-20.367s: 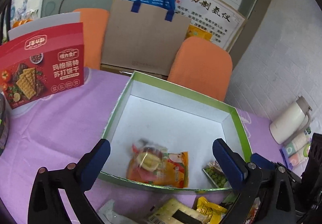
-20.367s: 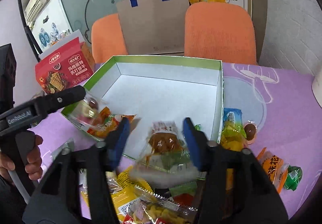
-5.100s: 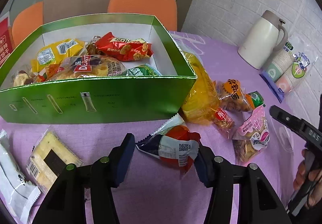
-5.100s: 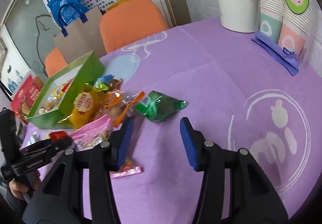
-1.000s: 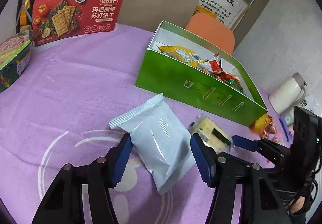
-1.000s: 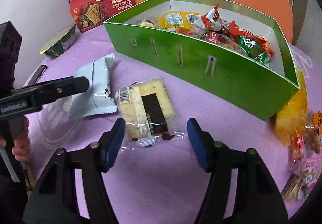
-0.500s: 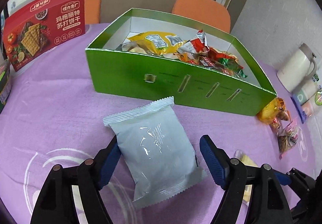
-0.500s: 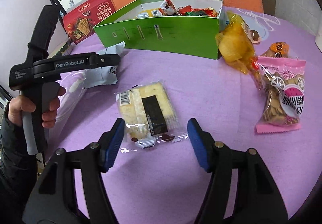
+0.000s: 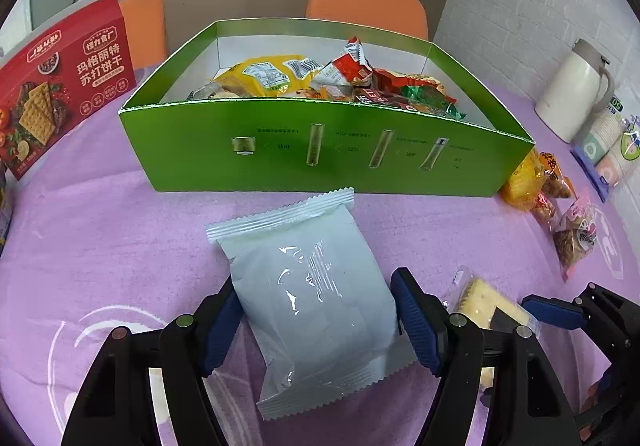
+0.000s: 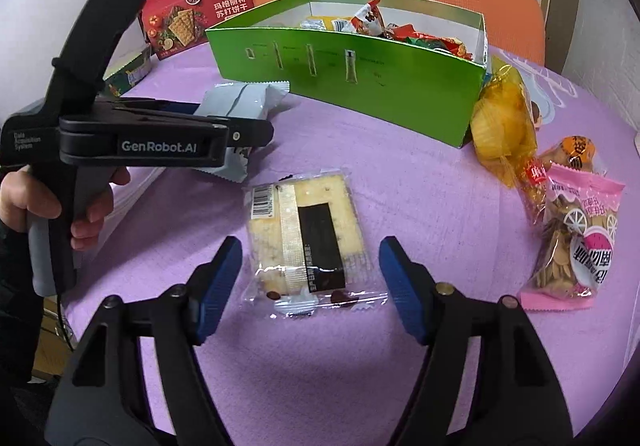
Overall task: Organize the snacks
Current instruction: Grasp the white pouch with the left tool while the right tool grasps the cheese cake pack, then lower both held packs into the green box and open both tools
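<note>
Sorting snacks into green box (image 9: 328,149); box part full, several packs not yet in

Left gripper (image 9: 316,320) spread wide, blue pads flanking pale grey pouch (image 9: 312,286) lying flat on purple surface (image 9: 100,238) just in front of box wall, contact not certain, no squeeze evident; pouch long axis runs away from camera, far crimped end toward box, tilted slightly left; right gripper (image 10: 310,280) also released, straddling clear cracker pack (image 10: 306,230) flat on surface, not pinched; cracker long axis roughly along fingers, barcode end far-left, near seal end between pads; still outside, judging by layout: grey pouch, cracker pack, yellow bag (image 10: 502,129) against box corner, pink pack (image 10: 576,242), orange pack (image 10: 576,149); box holds a pile of mixed wrappers.
</note>
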